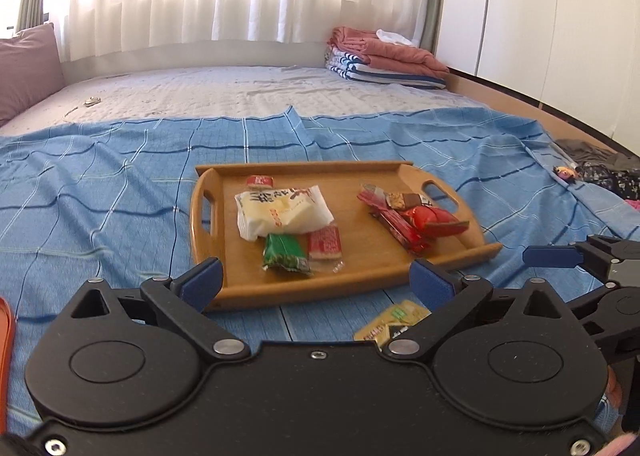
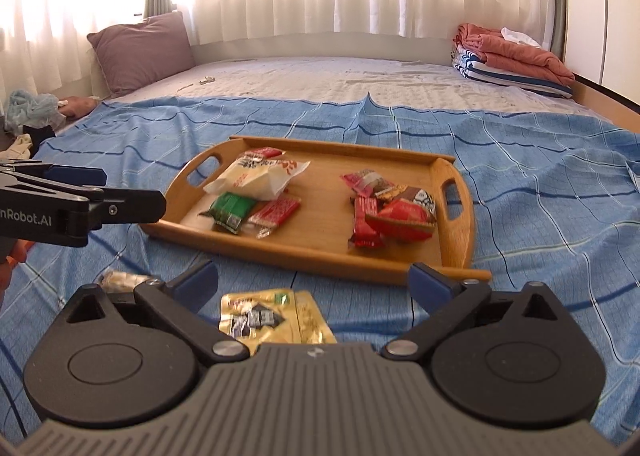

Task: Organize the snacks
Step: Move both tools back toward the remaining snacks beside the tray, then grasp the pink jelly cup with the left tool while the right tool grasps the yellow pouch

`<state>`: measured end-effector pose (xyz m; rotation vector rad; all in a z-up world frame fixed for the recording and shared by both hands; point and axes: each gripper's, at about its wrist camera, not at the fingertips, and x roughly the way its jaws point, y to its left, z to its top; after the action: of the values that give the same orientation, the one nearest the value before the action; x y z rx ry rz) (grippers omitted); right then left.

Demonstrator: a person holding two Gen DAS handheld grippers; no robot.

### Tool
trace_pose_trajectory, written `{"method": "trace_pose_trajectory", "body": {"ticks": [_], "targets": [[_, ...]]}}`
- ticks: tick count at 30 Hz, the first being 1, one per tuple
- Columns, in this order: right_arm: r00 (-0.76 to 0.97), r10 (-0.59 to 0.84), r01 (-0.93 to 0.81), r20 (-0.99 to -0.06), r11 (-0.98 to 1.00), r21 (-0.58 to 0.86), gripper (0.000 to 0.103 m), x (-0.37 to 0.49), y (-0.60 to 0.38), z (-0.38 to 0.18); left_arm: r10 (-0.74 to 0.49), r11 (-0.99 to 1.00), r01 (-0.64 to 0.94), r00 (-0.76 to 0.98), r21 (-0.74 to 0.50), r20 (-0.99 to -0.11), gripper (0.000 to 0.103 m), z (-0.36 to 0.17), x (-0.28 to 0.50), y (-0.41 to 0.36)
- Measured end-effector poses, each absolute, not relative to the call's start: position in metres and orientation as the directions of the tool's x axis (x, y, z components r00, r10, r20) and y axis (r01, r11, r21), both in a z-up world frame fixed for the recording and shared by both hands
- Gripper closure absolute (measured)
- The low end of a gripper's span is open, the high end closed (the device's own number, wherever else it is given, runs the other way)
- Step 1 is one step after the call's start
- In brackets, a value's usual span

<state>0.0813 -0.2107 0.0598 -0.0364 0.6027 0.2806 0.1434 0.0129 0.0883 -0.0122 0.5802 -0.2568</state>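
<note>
Two hand-held grippers hover over a bed where snacks sit on a wooden tray.

The tray point(image 1: 440, 260) rests on a blue checked blanket point(image 1: 100, 191) near the middle of the bed. Toward the tray's left end lie a white packet point(image 1: 280, 211), a green packet point(image 1: 285, 252) and a small red packet point(image 1: 325, 243); toward its right end is a pile of red wrappers point(image 1: 416, 221). A gold packet point(image 2: 268, 316) lies on the blanket just off the tray's near edge. The left gripper point(image 1: 318, 280) and right gripper point(image 2: 314, 282) both have jaws spread wide, holding nothing.
</note>
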Motion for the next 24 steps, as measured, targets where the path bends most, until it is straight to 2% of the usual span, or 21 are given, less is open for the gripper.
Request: {"method": "trace_pose_trajectory", "body": {"ticks": [8,15,24], "targets": [[0.797,0.258,-0.28,-0.546,0.959,0.045,0.0,0.051,-0.217,0.047,-0.238,0.968,0.242,0.818,-0.063,-0.524,0.003,0.074,0.102,0.014],[0.838,0.267,-0.312,-0.476,0.95,-0.017,0.0,0.022,-0.21,0.035,-0.238,0.965,0.261,0.811,-0.034,-0.535,0.003,0.057,0.076,0.011],[0.835,0.266,-0.338,-0.482,0.939,-0.067,0.0,0.008,-0.2,0.017,-0.269,0.959,0.273,0.786,-0.077,-0.557,0.004,0.037,0.061,0.003]]}}
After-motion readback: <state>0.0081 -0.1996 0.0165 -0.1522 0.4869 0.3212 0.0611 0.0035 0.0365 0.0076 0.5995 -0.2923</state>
